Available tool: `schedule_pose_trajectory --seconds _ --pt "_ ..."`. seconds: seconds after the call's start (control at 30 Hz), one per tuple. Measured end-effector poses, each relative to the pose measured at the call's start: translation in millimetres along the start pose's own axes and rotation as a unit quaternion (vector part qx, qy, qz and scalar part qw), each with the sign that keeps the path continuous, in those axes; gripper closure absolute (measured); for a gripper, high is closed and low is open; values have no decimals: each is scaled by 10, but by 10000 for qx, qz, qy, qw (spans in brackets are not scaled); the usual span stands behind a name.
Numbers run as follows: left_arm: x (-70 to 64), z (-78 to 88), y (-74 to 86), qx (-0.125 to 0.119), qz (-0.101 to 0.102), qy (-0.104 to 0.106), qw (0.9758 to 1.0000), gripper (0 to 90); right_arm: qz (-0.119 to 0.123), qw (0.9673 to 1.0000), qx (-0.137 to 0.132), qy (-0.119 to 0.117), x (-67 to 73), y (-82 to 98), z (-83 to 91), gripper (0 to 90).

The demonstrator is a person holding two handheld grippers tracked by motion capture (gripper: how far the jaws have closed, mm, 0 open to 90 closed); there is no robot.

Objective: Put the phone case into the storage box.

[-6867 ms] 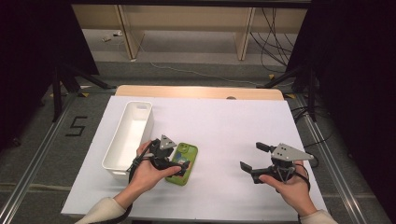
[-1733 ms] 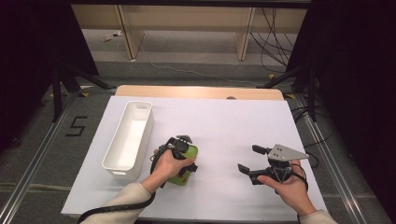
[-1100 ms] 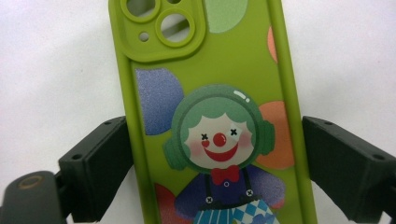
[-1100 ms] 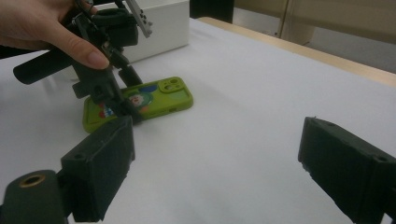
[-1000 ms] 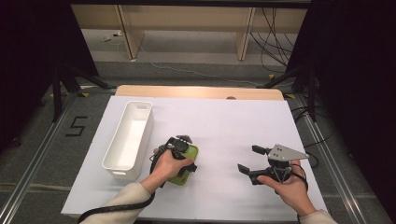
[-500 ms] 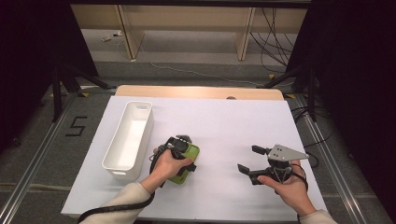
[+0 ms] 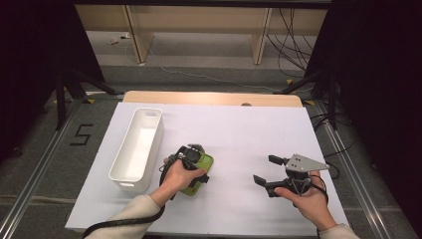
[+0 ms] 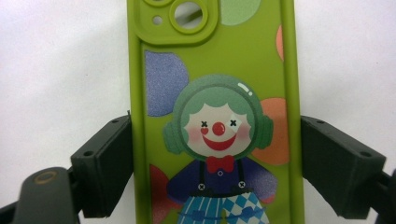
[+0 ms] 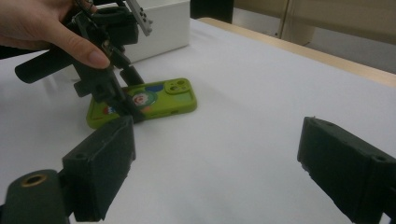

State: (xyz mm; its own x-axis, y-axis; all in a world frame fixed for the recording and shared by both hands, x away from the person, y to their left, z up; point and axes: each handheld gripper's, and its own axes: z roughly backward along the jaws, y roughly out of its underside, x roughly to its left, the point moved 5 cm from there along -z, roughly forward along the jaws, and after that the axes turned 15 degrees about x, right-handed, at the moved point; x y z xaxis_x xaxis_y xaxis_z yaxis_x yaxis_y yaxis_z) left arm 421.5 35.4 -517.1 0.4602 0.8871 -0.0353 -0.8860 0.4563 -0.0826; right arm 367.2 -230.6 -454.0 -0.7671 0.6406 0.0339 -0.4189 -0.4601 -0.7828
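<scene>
A green phone case with a clown print lies flat on the white table, camera cut-out away from me. My left gripper points down over it, and its two black jaws press against the case's long edges. From above, the left gripper and the hand cover most of the case. My right gripper hovers open at the right with nothing between its jaws. In the right gripper view, the right gripper faces the case and the left gripper.
A long white bin stands just left of the left hand and appears again as the bin behind that hand. A wooden strip runs along the table's far edge. Bare white surface separates the two grippers.
Since the earliest frame my left gripper has moved from beside the case, near the bin, to straddle it. Over the last second neither hand has visibly moved.
</scene>
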Motion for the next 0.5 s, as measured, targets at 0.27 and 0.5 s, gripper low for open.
schedule_pose_trajectory --seconds 0.27,0.5 --pt "2 4 -9 -88 -82 -72 9999 158 -2 10000 -3 -1 1 0 3 125" --pt "-3 36 -25 -268 -108 -99 9995 159 2 10000 -10 2 -1 -1 4 125"
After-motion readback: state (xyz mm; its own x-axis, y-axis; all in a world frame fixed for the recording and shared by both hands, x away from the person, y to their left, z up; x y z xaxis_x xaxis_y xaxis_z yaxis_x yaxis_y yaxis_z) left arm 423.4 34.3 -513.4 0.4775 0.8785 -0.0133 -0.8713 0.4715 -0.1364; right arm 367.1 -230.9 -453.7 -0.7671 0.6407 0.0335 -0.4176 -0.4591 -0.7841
